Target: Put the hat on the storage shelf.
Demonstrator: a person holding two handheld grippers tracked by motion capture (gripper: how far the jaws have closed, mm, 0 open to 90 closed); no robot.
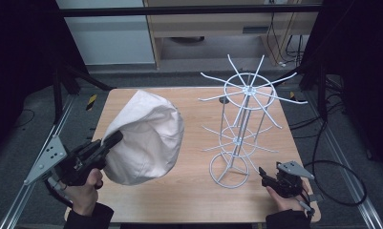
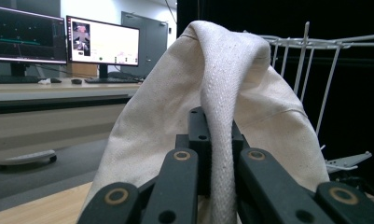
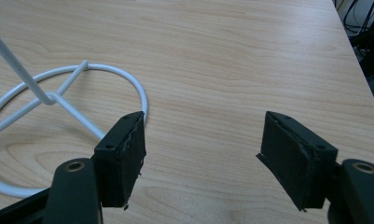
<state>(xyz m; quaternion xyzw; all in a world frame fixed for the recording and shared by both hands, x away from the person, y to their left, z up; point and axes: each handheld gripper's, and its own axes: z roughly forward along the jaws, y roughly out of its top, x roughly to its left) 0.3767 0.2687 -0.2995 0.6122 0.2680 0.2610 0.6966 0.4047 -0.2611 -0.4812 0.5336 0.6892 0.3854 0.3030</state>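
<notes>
A cream fabric hat [image 1: 148,138] hangs in the air over the left half of the wooden table [image 1: 198,200]. My left gripper [image 1: 113,140] is shut on its edge; in the left gripper view the jaws pinch a fold of the hat [image 2: 222,154] between them. A white wire rack [image 1: 241,119] with radiating arms stands on the table's right half. My right gripper [image 1: 264,174] rests low near the rack's ring base [image 3: 58,107], its jaws open with nothing between them, in the right gripper view [image 3: 203,154] over bare wood.
The table's right edge [image 3: 362,88] lies close to my right gripper. Cables [image 1: 342,176] trail on the floor to the right. Monitors [image 2: 100,44] on a desk stand far behind the hat in the left gripper view.
</notes>
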